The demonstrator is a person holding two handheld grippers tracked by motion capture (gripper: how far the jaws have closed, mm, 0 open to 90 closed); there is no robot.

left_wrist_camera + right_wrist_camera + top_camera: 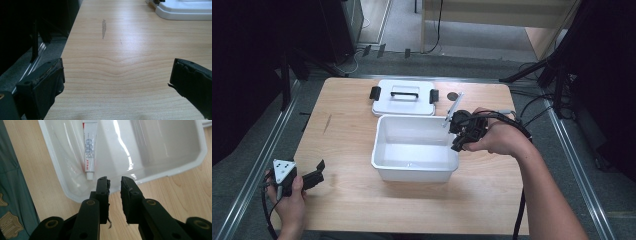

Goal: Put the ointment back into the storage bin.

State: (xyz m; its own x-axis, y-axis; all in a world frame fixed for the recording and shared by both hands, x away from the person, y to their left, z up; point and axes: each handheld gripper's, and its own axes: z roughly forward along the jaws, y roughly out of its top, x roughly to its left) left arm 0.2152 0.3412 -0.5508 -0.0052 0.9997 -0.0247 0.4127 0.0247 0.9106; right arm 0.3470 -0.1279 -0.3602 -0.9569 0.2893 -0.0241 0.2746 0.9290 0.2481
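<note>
**Q:** Two tongs are shown; what is each doing?

**A:** My right tongs hover over the near rim of the white bin, jaws parted by a narrow gap, nothing between them. My left tongs stand wide and empty over bare table, well apart from the bin.

**Q:** Where is the tube?

**A:** The tube lies inside the bin, just beyond my right jaw tips and to their left, leaning on the wall, cap end nearest them.

**Q:** Progress?

**A:** I judge the placing done. The lid lies beyond the bin, off it, so closing probably remains.
</note>
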